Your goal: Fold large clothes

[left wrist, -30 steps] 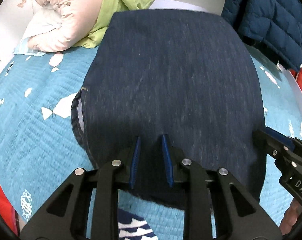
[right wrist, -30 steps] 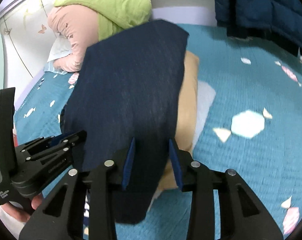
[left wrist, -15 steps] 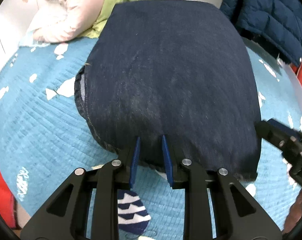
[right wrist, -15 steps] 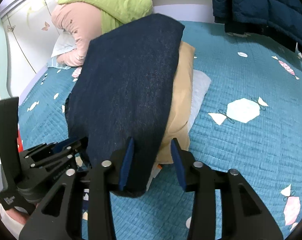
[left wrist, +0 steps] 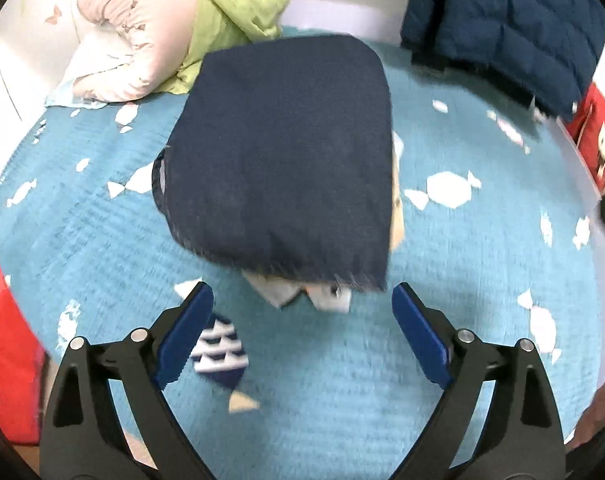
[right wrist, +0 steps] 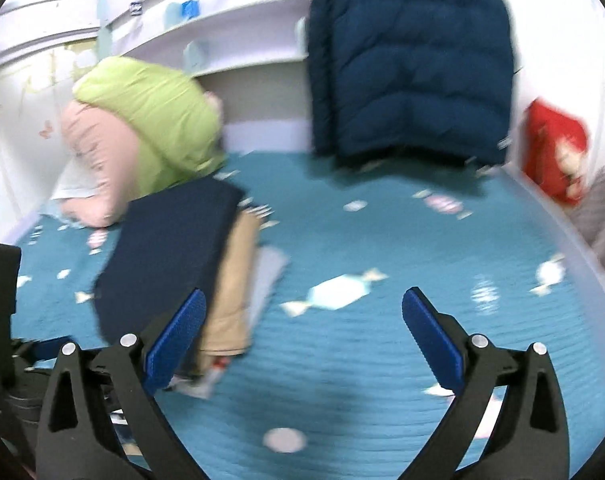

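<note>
A folded dark navy garment (left wrist: 286, 160) lies on top of a small pile on the teal bed cover (left wrist: 462, 360). Under it show a tan garment (right wrist: 236, 288) and white cloth edges (left wrist: 298, 292). My left gripper (left wrist: 302, 328) hangs above the bed just short of the pile's near edge, its jaws opening wide with nothing between them. My right gripper (right wrist: 304, 332) is raised to the right of the pile, jaws opening wide and empty. The navy garment (right wrist: 166, 256) sits at its lower left, and the left gripper's black body (right wrist: 18, 364) shows at the left edge.
A green quilt (right wrist: 150, 120) and a pink pillow (left wrist: 118, 40) are heaped at the back left. A dark blue puffer jacket (right wrist: 410, 64) hangs at the back right. A red item (right wrist: 554, 152) is at the right, and red fabric (left wrist: 10, 352) lies by the near-left bed edge.
Both grippers have let go of the navy garment's near edge and opened wide. Both pulled back and up from the pile; the right one tilted up toward the far wall.
</note>
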